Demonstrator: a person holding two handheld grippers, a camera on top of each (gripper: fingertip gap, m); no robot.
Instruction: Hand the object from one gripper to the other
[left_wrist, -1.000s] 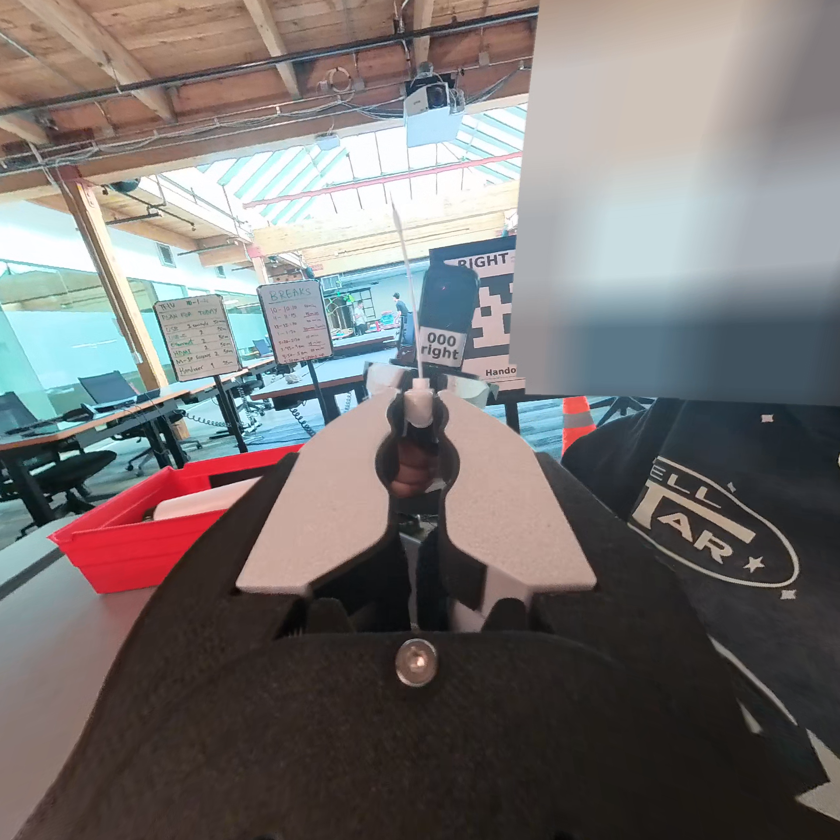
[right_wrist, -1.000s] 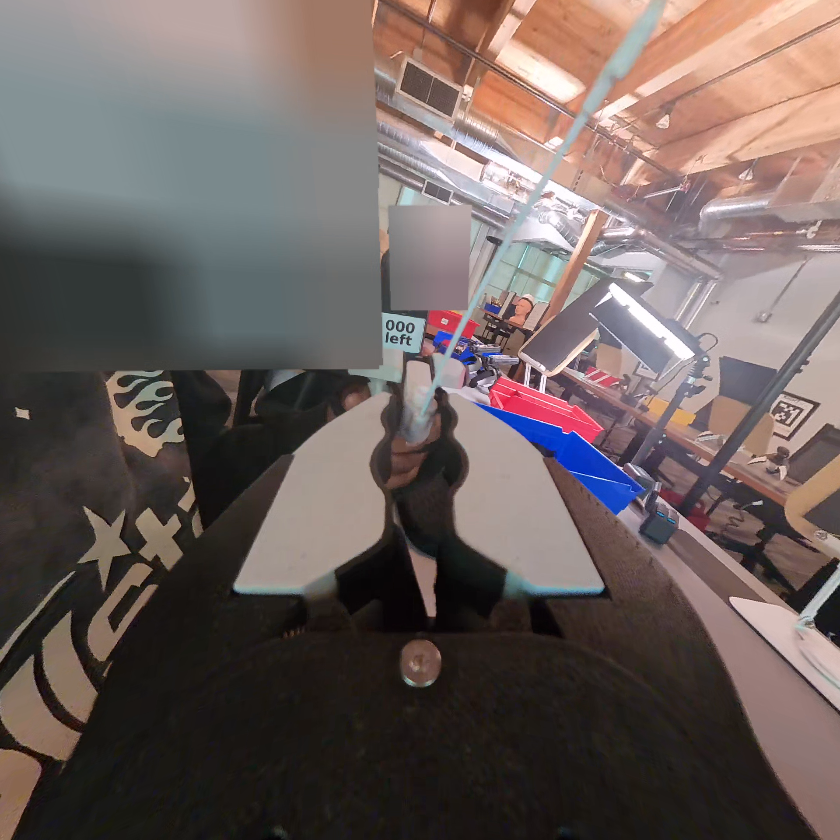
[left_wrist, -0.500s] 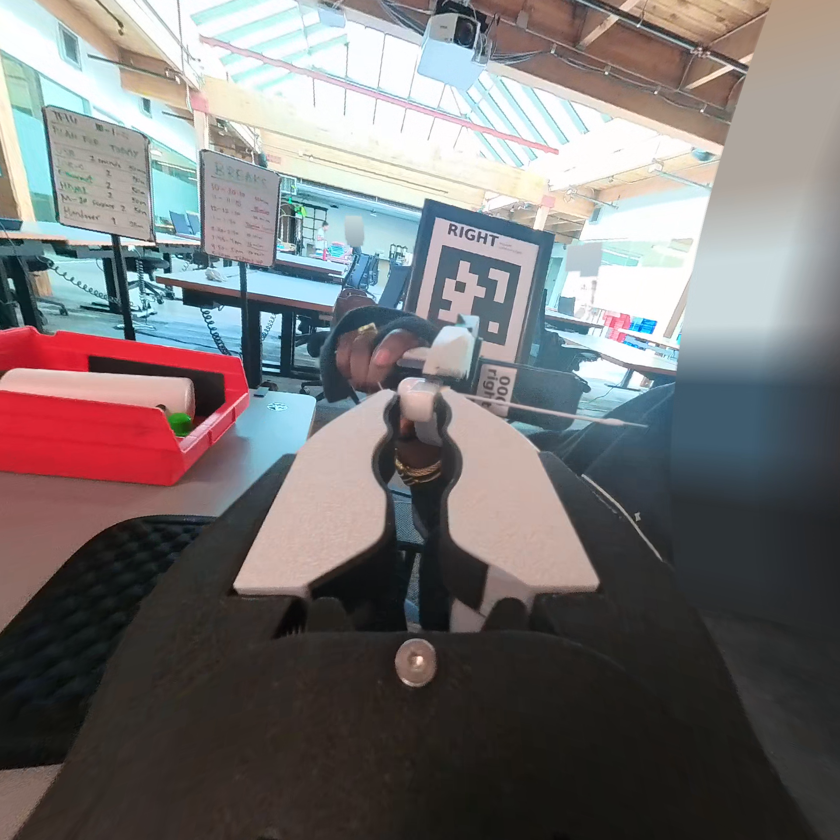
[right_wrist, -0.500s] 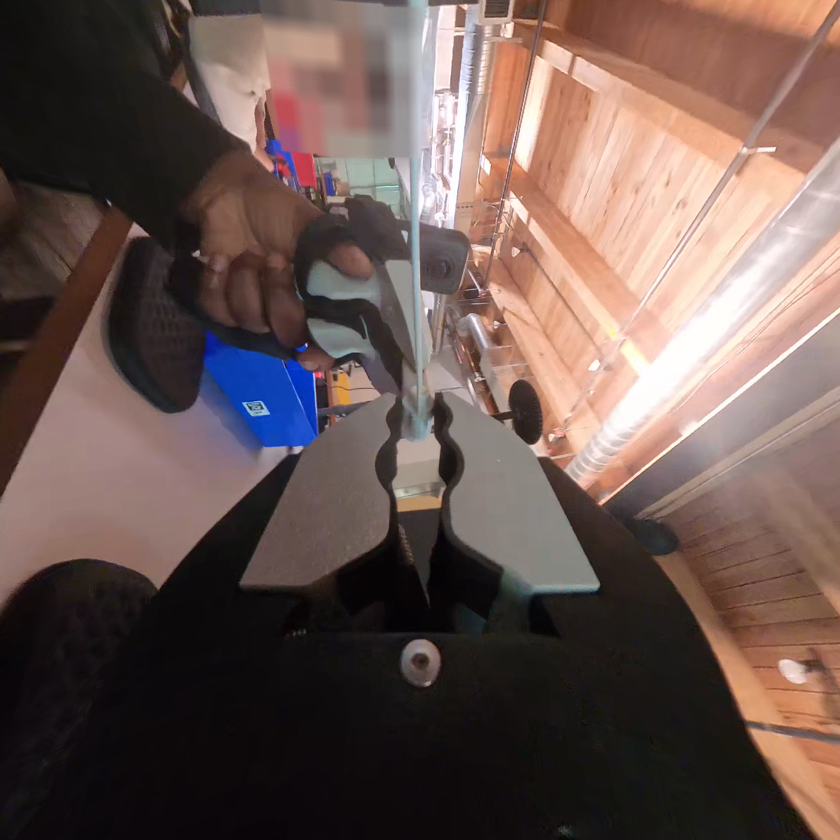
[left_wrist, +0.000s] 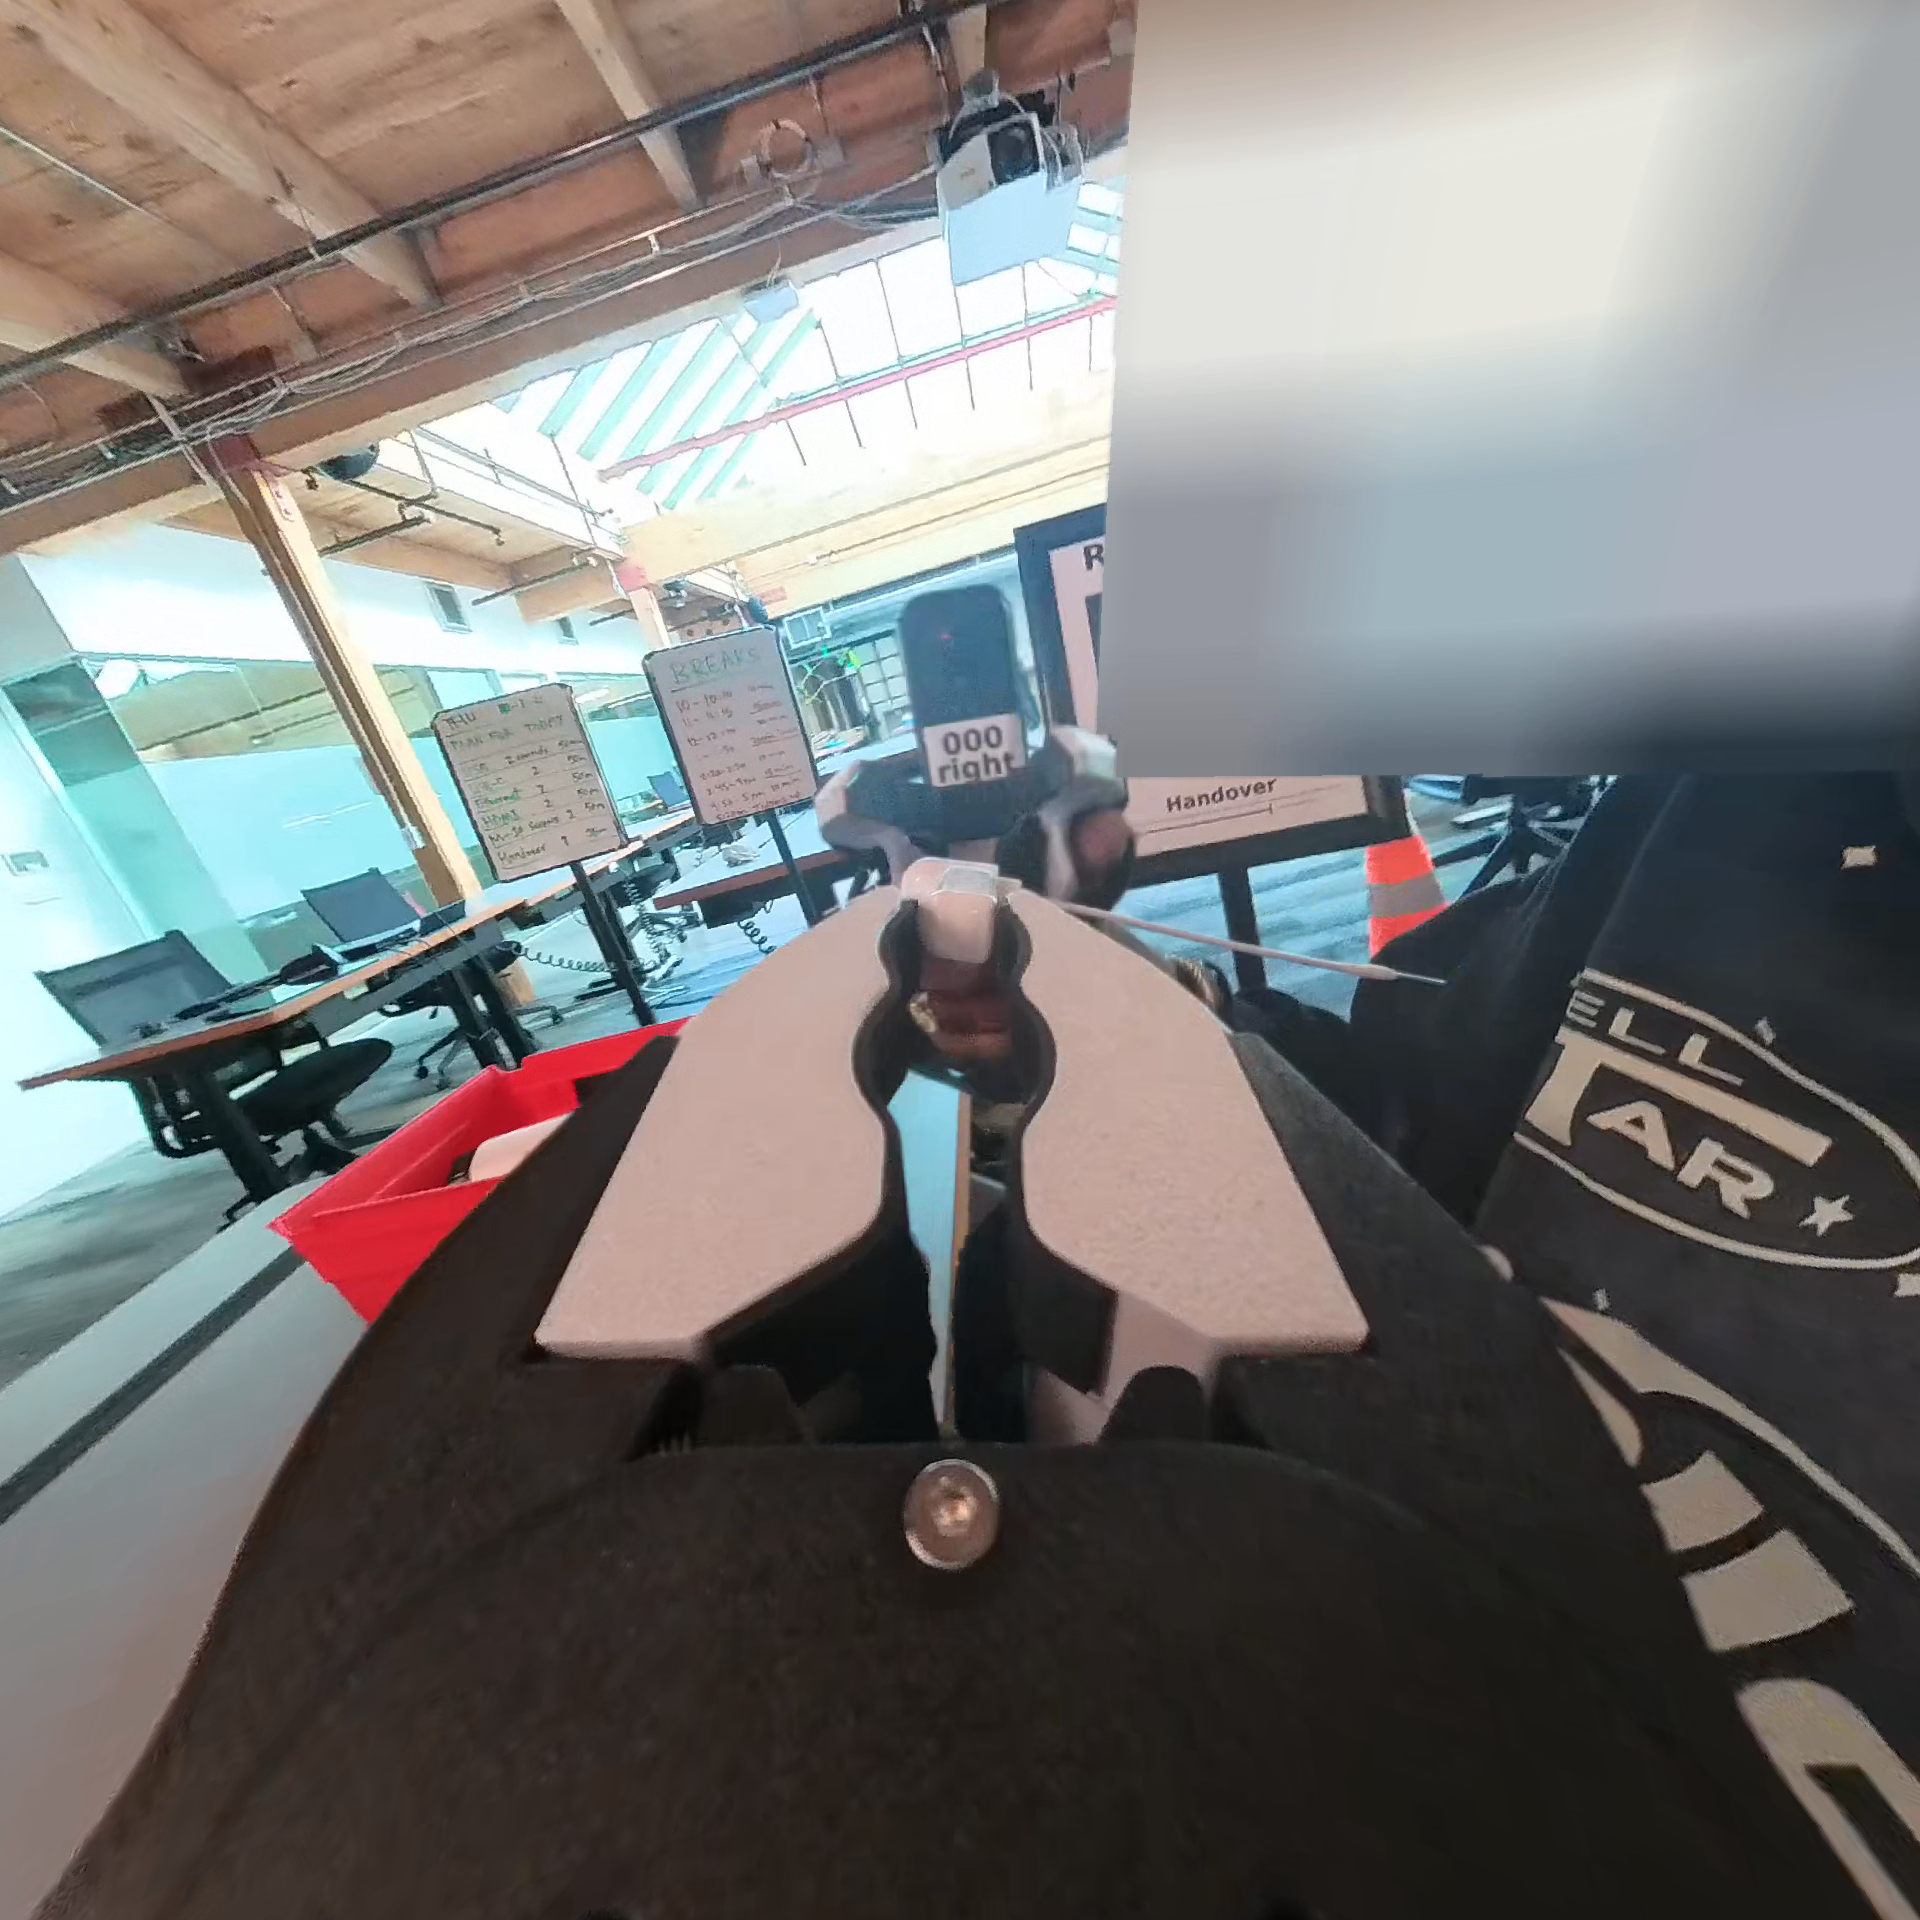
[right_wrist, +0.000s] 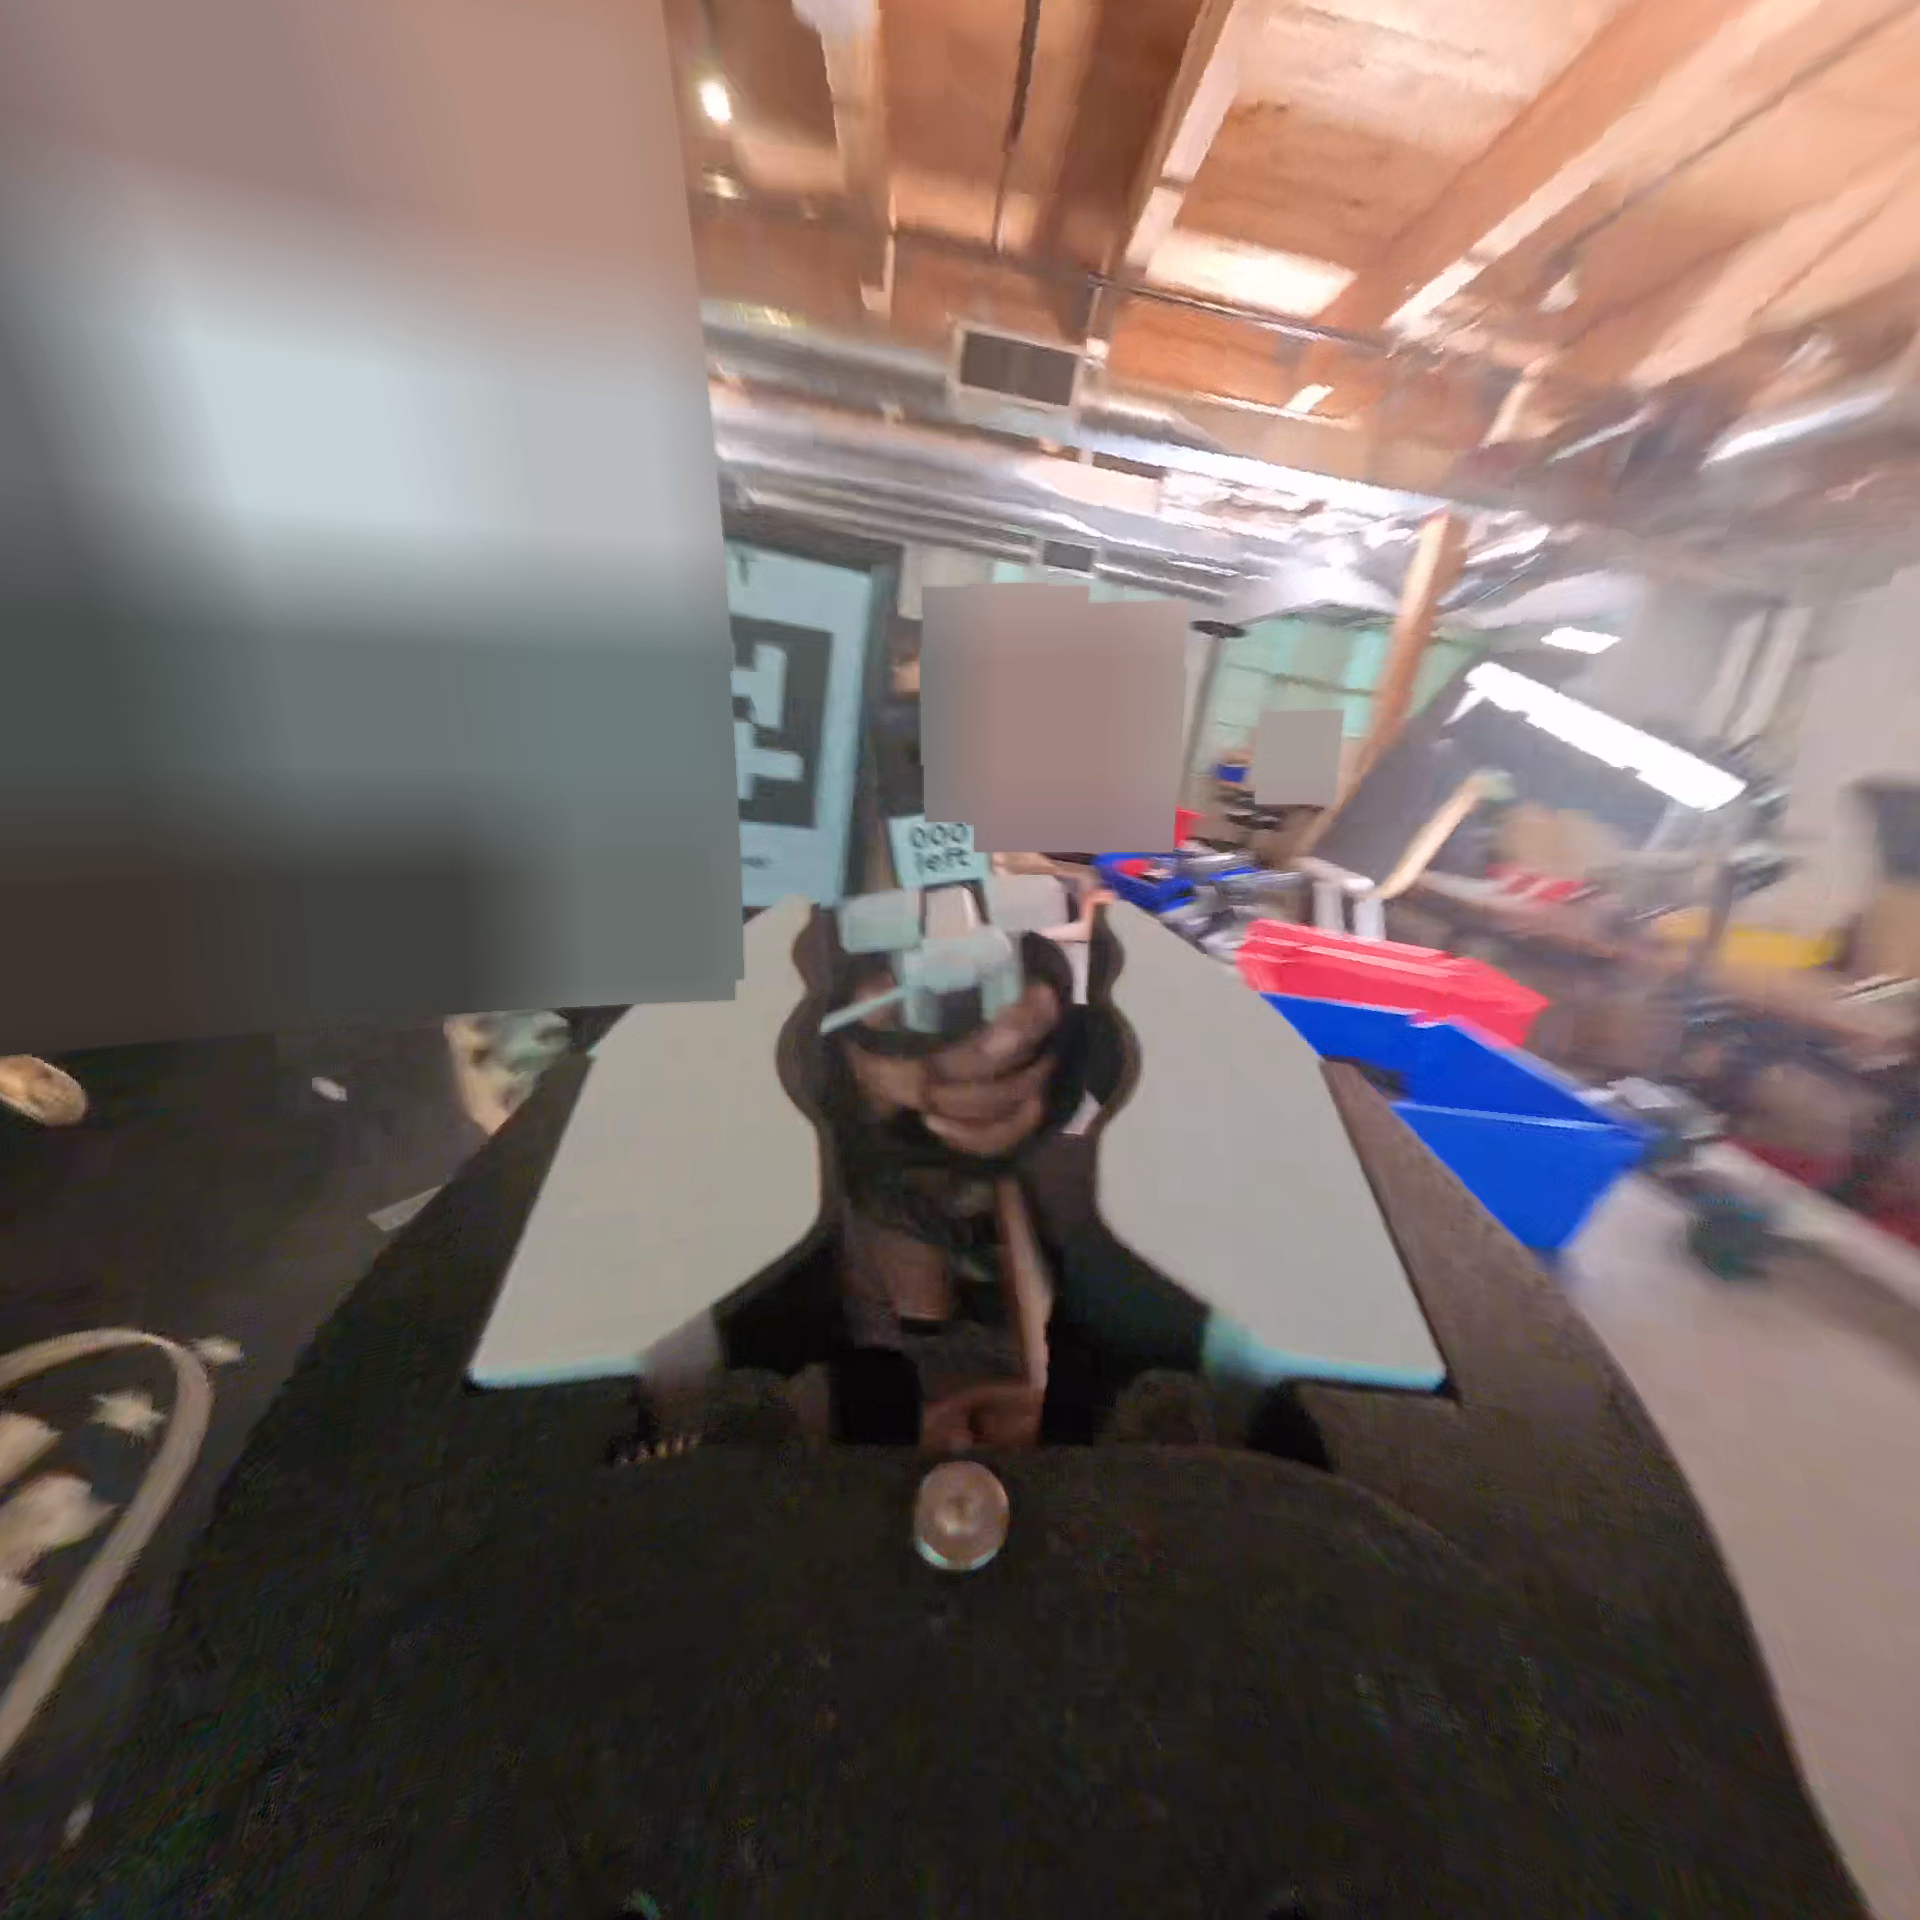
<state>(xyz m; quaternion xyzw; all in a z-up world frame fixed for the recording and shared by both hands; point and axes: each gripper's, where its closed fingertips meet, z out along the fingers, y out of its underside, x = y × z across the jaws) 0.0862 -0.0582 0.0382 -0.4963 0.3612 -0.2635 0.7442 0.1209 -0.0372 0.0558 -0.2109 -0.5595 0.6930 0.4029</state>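
Your right gripper (right_wrist: 951, 935) has spread wide and let go; your left gripper (left_wrist: 956, 914) alone now pinches the thin stick (left_wrist: 1247, 948), so the handover looks done.

Open-plan workshop office: timber ceiling (left_wrist: 416, 156), desks (left_wrist: 312, 987), whiteboards (left_wrist: 525, 774), parts bins (right_wrist: 1496, 1122).

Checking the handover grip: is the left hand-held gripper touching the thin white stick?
Touching. The left wrist view shows the left hand-held gripper shut at its tips on the thin white stick, which juts out to the right.
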